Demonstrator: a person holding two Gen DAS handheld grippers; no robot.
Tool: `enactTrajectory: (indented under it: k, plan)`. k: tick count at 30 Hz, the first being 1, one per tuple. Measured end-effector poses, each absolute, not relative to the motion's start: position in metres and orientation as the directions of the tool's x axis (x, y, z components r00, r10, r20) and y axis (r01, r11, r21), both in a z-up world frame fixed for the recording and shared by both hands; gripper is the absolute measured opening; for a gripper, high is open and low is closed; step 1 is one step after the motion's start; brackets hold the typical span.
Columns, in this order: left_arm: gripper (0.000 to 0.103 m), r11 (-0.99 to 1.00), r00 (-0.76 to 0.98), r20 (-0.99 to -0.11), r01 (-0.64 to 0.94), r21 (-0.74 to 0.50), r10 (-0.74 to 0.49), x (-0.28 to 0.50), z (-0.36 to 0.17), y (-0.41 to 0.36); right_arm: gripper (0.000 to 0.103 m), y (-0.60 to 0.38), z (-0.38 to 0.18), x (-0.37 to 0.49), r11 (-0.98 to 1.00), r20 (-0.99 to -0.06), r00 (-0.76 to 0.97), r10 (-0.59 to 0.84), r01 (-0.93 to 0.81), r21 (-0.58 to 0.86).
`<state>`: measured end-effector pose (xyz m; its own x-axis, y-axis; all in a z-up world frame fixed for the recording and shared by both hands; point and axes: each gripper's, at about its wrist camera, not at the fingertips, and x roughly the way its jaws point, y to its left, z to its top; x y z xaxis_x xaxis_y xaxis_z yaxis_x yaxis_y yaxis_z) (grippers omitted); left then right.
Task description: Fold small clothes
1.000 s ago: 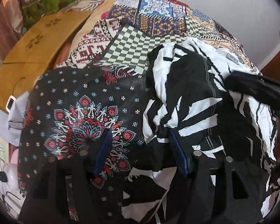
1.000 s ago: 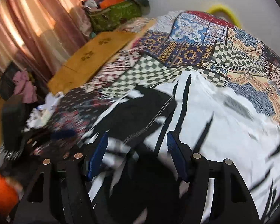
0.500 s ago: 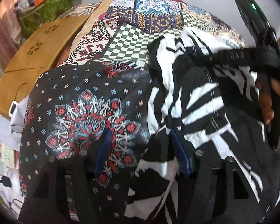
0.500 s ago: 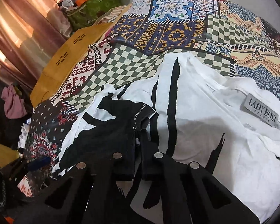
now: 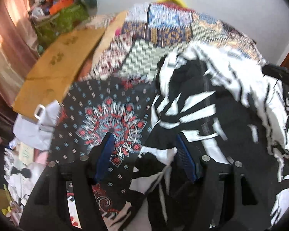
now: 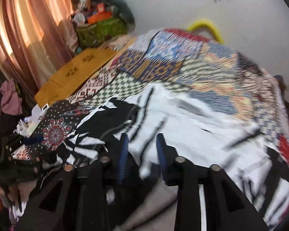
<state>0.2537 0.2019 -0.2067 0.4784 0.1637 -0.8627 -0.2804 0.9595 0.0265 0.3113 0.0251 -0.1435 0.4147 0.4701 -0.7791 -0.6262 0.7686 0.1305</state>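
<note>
Right gripper [image 6: 141,144], jaws opening with nothing pinched, hangs over the black-and-white patterned cotton garment [image 6: 183,119] spread on the patchwork bedspread [image 6: 163,65]; far left, a green fabric bag [image 6: 101,29] brims with clutter.

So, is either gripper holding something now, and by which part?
Nothing is held. The left gripper stands open above the black-and-white garment. The right gripper is opening, and no cloth is pinched between its fingers.

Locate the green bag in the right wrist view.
The green bag sits upper left against the wall, beside the curtain, behind the wooden board.
</note>
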Motion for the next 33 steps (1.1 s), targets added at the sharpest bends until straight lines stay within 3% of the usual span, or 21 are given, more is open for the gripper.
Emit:
enactTrajectory:
  k: [4,15,26,33]
  plan:
    - [0.069,0.959,0.534,-0.824,-0.281,0.037,0.189,0.251,-0.175,0.184,0.049,-0.026,-0.117,0.288,0.806,-0.723,0.500,0.478,-0.577,0.133]
    - [0.087,0.986,0.617,-0.776,-0.161,0.040,0.132,0.270,-0.142,0.102,0.054,-0.161,-0.105,0.245,0.897,-0.675,0.616,0.407,-0.408,0.169]
    - [0.090,0.999,0.530,-0.847,-0.029,0.023,0.035,0.320,-0.188,0.035,0.055,-0.246,-0.159,0.259,0.948,-0.740,0.594,0.316,-0.234,0.216]
    - [0.090,0.999,0.456,-0.889,0.001,0.052,0.046,0.337,-0.223,0.021,0.054,-0.267,-0.196,0.294,0.945,-0.779,0.536,0.325,-0.166,0.280]
